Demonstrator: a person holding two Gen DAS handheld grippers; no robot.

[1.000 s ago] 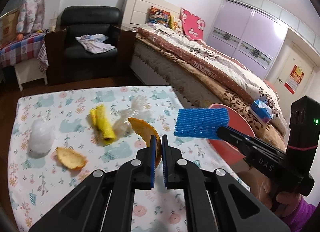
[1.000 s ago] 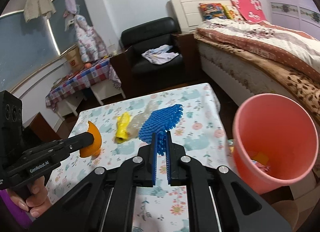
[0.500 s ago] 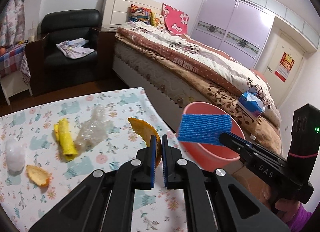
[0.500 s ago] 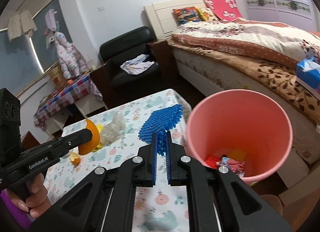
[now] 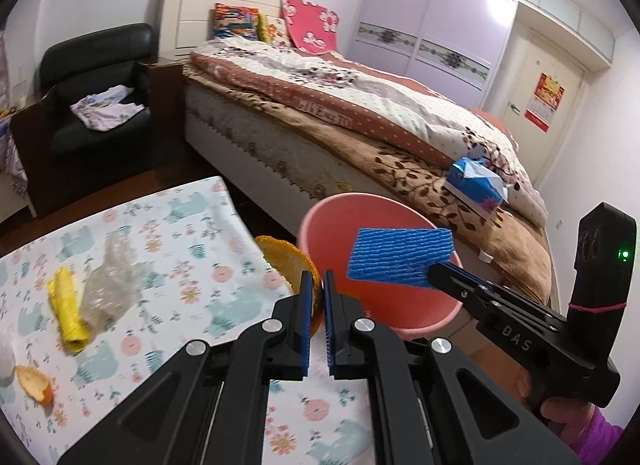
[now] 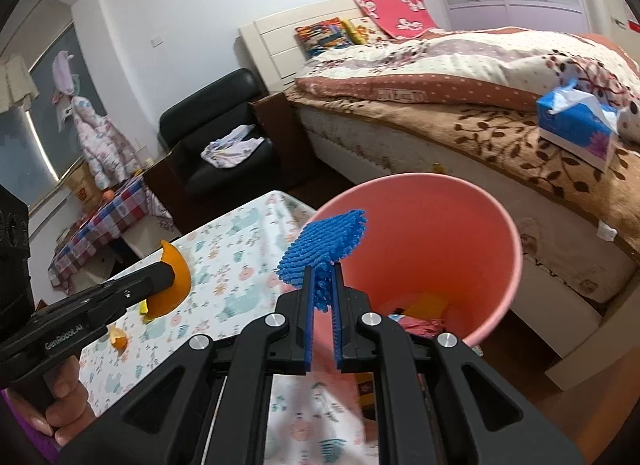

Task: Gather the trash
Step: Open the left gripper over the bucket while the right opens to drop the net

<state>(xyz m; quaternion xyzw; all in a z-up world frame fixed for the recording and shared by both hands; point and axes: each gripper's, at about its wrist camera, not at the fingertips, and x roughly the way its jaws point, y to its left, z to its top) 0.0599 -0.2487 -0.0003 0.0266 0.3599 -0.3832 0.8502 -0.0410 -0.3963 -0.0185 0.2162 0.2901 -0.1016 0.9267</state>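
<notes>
My left gripper [image 5: 317, 279] is shut on a curved orange peel [image 5: 285, 261], held near the table's right edge beside the pink bin [image 5: 332, 233]. The right gripper [image 6: 322, 273] is shut on a blue foam net [image 6: 324, 245] and holds it over the open bin [image 6: 496, 221], which has wrappers at its bottom. In the left wrist view the net [image 5: 400, 255] hangs in front of the bin's mouth. On the table lie a yellow wrapper [image 5: 66, 309], a clear crumpled bag [image 5: 106, 289] and a small peel piece [image 5: 36, 383].
The table [image 5: 192, 225] has a floral cloth. A bed [image 5: 360, 117] with a tissue box [image 5: 476, 185] stands just behind the bin. A black armchair [image 5: 96, 81] with clothes is at the back left. A white lump shows at the far left edge.
Both grippers have swung right with their loads, from over the table toward the pink bin. The net is now over the bin's mouth; the peel has reached the table's right edge.
</notes>
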